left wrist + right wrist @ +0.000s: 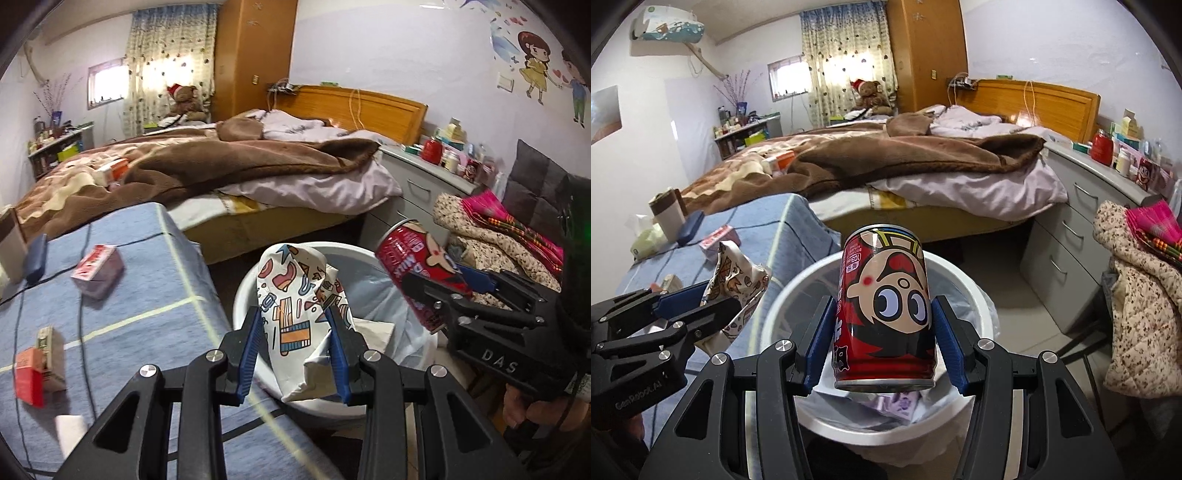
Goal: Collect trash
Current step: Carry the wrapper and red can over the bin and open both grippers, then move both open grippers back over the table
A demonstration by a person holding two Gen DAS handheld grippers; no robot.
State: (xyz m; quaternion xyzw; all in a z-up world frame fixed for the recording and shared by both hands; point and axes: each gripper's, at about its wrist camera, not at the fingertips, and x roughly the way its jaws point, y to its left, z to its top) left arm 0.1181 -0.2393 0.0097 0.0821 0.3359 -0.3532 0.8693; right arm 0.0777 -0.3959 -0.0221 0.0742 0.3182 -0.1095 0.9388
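1. Left gripper [295, 334]: pads clamped on crumpled printed bag [295, 295], jaws narrow; bag sits centre frame, over near rim of white bin [243, 284].
2. Right gripper [882, 332]: jaws about half open, gripping red can [886, 310] by its sides; can upright, centre frame, above bin opening.
3. Bin: lined w/ plastic, trash inside.
4. Small boxes [98, 271] on blue cloth [147, 266], left of frame.

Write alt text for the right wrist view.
The right gripper holds a red cartoon can between its blue fingers above a white trash bin. At left, the left gripper holds a crumpled printed wrapper; an unmade bed lies behind.
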